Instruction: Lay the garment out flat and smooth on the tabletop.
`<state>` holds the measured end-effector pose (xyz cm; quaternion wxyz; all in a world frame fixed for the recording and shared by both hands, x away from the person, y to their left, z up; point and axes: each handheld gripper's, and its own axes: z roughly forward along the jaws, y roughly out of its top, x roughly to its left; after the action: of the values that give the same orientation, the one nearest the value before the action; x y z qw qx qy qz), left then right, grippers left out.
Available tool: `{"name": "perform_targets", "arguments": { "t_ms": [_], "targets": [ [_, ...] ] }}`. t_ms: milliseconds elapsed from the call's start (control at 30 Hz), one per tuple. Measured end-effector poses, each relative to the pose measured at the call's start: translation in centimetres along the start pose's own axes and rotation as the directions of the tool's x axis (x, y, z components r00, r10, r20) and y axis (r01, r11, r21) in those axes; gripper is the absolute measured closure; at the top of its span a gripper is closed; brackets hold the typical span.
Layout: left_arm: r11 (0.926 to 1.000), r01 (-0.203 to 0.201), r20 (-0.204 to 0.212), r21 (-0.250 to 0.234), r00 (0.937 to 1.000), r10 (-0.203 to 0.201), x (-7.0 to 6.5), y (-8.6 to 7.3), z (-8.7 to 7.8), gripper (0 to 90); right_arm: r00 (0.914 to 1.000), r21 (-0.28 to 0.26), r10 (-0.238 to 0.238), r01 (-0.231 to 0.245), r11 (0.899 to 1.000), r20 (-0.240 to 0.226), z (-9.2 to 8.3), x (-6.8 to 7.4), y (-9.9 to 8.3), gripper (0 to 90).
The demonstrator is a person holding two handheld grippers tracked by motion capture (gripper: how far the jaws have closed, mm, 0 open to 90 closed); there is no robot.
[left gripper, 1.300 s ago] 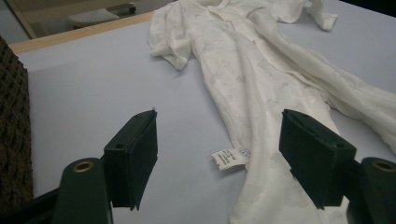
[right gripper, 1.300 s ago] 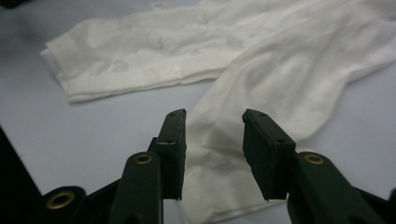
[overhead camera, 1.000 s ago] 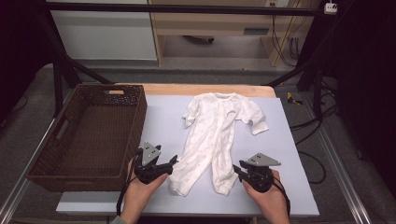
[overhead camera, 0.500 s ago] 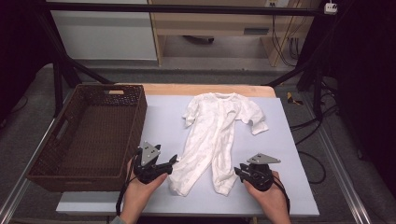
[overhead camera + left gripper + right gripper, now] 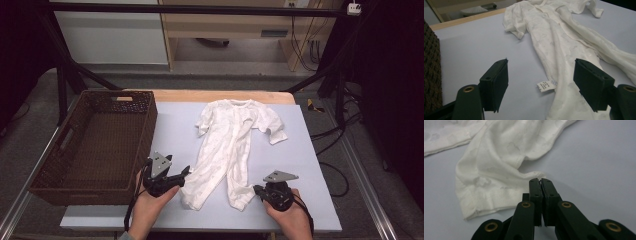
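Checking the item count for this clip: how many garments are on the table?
1. A white baby romper lies flat mid-table, right of the wicker basket, whose visible interior looks empty; nothing seems hidden.

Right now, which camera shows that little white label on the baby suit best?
The left gripper view: the small white label sticks out from the white cotton baby suit, close and sharp. The high view shows the whole suit, the label too small to make out. The right gripper view shows a leg cuff.
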<state>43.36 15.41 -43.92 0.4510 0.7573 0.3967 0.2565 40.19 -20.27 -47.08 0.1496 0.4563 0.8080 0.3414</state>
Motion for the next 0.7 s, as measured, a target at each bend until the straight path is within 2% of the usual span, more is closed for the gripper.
{"name": "perform_targets", "arguments": {
  "t_ms": [233,367,433,533,633,700],
  "targets": [
    [1.0,0.0,0.0,0.002,1.0,0.0,0.1,0.0,0.0,27.5,0.9996,-0.004,0.0,0.0,1.0,0.027,-3.1,1.2,-1.8,88.4],
    [1.0,-0.002,-0.005,0.005,1.0,0.002,0.0,-0.1,0.1,27.5,0.9998,0.012,-0.005,0.005,1.0,-0.018,-3.9,2.2,-2.6,88.2],
    [0.9999,-0.008,-0.004,0.007,1.0,0.008,-0.1,-0.1,0.1,27.5,0.9993,0.007,-0.024,0.024,1.0,-0.028,-4.0,2.6,-2.7,85.6],
    [0.9999,-0.012,-0.001,0.006,0.9999,0.012,-0.3,0.0,0.1,27.5,0.9994,-0.046,-0.024,0.022,0.999,-0.027,-3.9,2.4,-2.3,73.6],
    [0.9998,-0.018,-0.003,0.007,0.9998,0.018,-0.3,0.0,0.1,27.5,1.0,-0.103,-0.004,0.003,0.995,-0.009,-4.0,1.7,-1.6,70.0],
    [0.9998,-0.018,-0.004,0.009,0.9998,0.018,-0.3,-0.1,0.2,27.5,0.9997,-0.118,0.021,-0.019,0.993,0.01,-3.6,1.0,-0.9,69.6]
  ]
}}
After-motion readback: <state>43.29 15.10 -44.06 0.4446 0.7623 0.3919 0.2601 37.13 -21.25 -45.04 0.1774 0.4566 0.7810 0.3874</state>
